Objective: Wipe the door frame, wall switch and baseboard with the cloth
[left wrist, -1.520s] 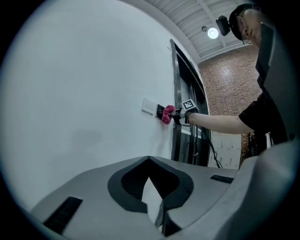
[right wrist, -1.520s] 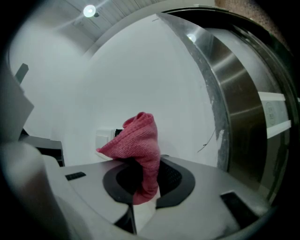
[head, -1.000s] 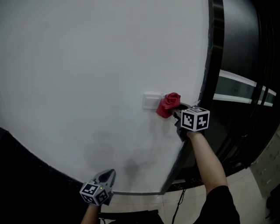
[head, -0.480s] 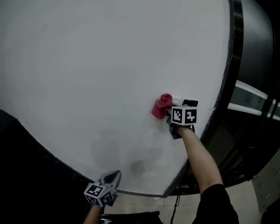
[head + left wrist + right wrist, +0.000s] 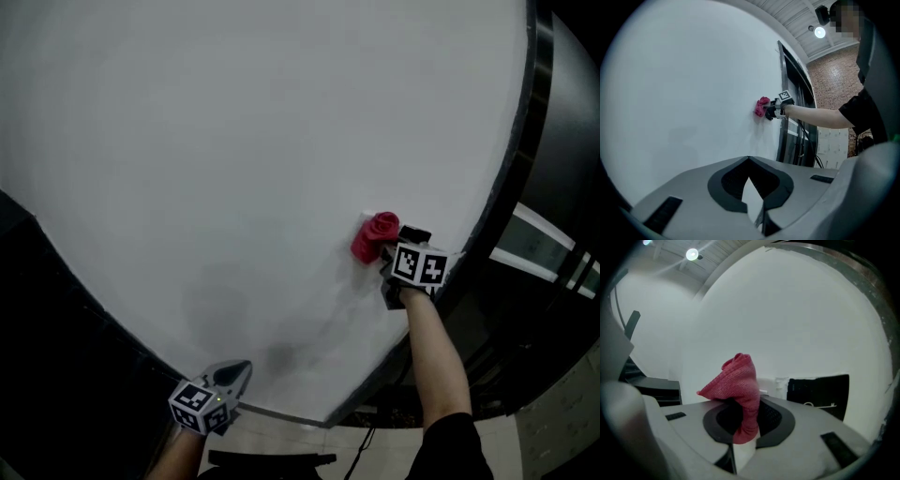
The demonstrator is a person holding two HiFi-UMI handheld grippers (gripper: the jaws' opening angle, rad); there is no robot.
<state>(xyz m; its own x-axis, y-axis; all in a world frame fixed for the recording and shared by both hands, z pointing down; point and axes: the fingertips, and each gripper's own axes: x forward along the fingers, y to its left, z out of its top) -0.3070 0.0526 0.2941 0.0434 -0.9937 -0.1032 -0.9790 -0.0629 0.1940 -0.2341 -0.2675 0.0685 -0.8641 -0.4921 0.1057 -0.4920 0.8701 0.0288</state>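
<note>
Right gripper (image 5: 386, 251) pinching the red cloth (image 5: 374, 236) on the wall switch (image 5: 774, 384), left of the dark door frame (image 5: 525, 141) — keep pressure light and cover the plate's edges. Left gripper (image 5: 230, 377) — jaws pressed together, empty — low and well apart.

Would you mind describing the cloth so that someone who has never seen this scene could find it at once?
Start from the big white wall; near its right edge, beside the dark door frame, the right gripper is held up to it. The cloth is the bunched red rag clamped in its jaws, the only coloured thing there; the left gripper, low down, holds nothing.
</note>
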